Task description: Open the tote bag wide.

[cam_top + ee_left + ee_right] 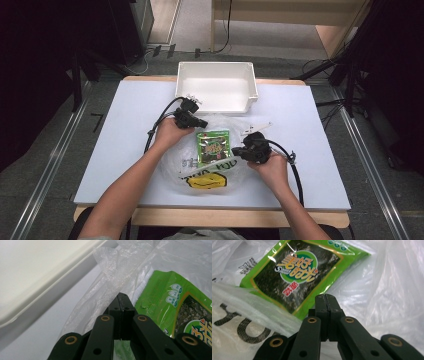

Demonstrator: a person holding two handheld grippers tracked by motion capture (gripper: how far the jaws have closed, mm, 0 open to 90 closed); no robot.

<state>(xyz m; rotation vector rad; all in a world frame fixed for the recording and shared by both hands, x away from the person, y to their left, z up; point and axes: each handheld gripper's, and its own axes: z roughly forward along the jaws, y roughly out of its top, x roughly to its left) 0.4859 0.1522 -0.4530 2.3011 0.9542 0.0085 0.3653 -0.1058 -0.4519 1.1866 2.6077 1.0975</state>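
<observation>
Both my jaws are pinched together: left gripper [121, 298] on the clear plastic bag [220, 125] rim, right gripper [327, 298] seemingly on its film. The seaweed snack packet [213, 147] lies inside; tugging apart could tear thin plastic

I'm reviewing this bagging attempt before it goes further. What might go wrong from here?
The left gripper and right gripper are both shut at the thin plastic bag; the film may tear or slip. The green seaweed packet lies loose on the bag and might slide off if the bag is lifted.
</observation>
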